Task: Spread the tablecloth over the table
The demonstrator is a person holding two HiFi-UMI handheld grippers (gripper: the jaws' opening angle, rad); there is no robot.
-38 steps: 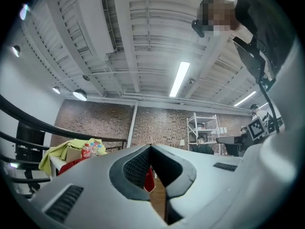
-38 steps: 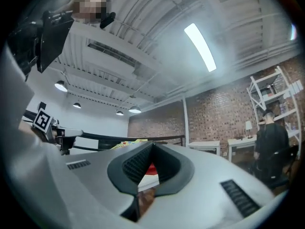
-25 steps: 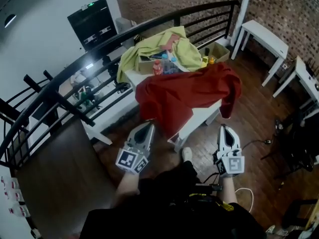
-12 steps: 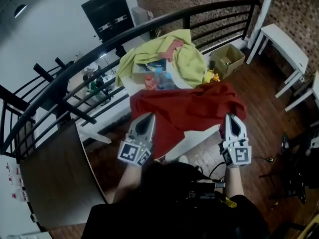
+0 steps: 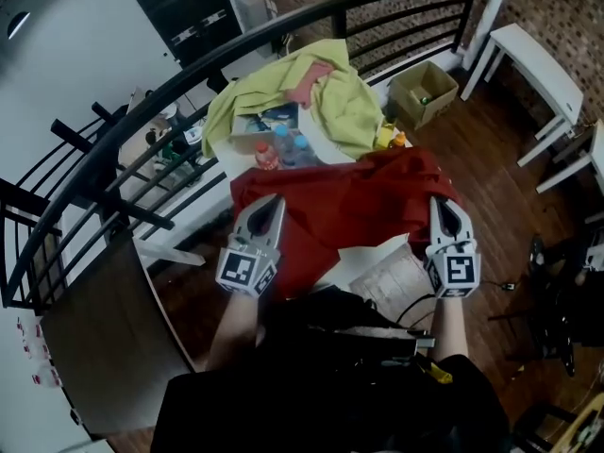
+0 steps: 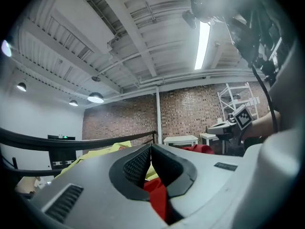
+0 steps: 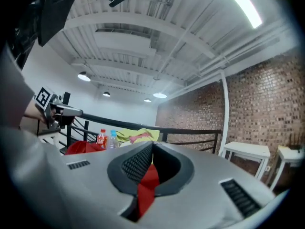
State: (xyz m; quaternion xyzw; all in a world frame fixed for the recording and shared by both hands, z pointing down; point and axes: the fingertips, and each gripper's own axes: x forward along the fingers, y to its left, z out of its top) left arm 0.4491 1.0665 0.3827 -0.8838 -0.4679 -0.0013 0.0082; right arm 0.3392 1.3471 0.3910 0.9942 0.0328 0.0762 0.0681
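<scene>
The surface (image 5: 351,260) was found partly covered: the red tablecloth (image 5: 349,206) lay bunched across it, beside a yellow cloth (image 5: 330,102). Spreading was judged under way; the edge must next be drawn out flat. Only the gripper views confirmed red fabric clenched in the jaws of the left gripper (image 5: 274,201) and right gripper (image 5: 440,204).

The tablecloth (image 5: 349,210) is plain red, and the same red shows between the black, textured pads (image 6: 138,168) of the grey left gripper (image 5: 275,201) and grey right gripper (image 5: 441,203), which bear black-and-white square markers (image 5: 243,272). The table (image 5: 354,258) is white; at its far side lie a yellow-green cloth (image 5: 349,111) with a pink patch and a red-labelled bottle (image 5: 267,157). Beyond, the railing (image 5: 189,78) is black, the box (image 5: 423,91) cardboard brown, the floor (image 5: 491,149) dark brown wood and the wall (image 5: 557,8) red-brown brick.
</scene>
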